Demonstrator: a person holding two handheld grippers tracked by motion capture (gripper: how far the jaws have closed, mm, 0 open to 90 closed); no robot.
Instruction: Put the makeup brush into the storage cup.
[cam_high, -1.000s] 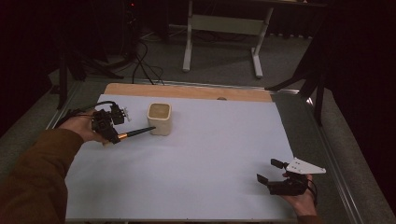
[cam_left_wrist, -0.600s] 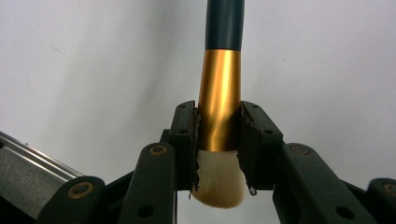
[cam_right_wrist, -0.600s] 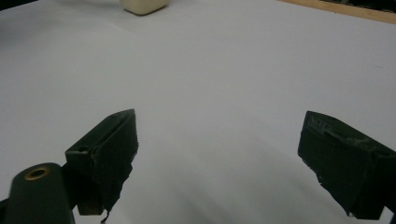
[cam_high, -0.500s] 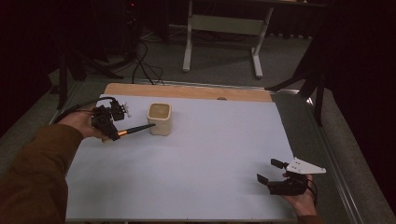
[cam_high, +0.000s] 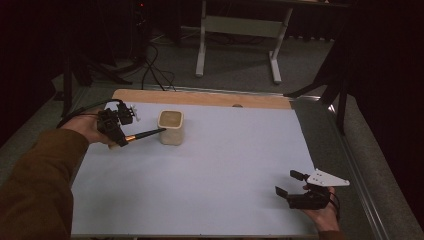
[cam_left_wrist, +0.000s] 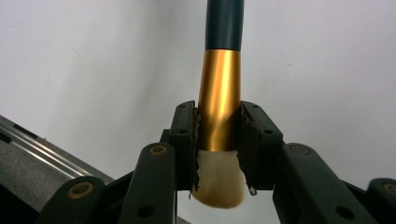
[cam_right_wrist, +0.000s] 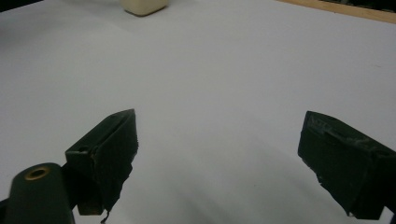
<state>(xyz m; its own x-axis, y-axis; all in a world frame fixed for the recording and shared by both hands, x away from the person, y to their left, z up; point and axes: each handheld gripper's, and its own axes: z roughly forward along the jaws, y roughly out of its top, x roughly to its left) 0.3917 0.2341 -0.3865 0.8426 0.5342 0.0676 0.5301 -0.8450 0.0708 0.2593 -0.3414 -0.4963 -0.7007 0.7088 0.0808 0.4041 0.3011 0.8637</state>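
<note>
In the high view the right gripper sits nearest, at about five o'clock on the white sheet, cradled in a hand that comes in from the bottom edge. Its jaws stand spread apart, and a grey three-cornered plate rides on top. The right gripper view confirms the spread: its two black jaws rise wide apart over bare white surface with nothing between them, and far ahead, at about eleven o'clock in that view, the base of the cream cup cuts the top edge.

Farther back, at about ten o'clock on the sheet, the left gripper is held in the left hand, with a brown sleeve running down to the bottom left corner. It grips a makeup brush, whose dark handle points toward three o'clock and ends just at the side of the cream cup; from above I cannot tell whether handle and cup touch.

The left gripper view gives what the high view cannot: the jaws are clenched on the brush's gold ferrule, the pale bristles hang below the pads toward the camera, and the dark handle runs away to twelve o'clock.

Beyond the cup a strip of wooden tabletop shows past the sheet's far edge, then grey floor with a metal stand and cables.
</note>
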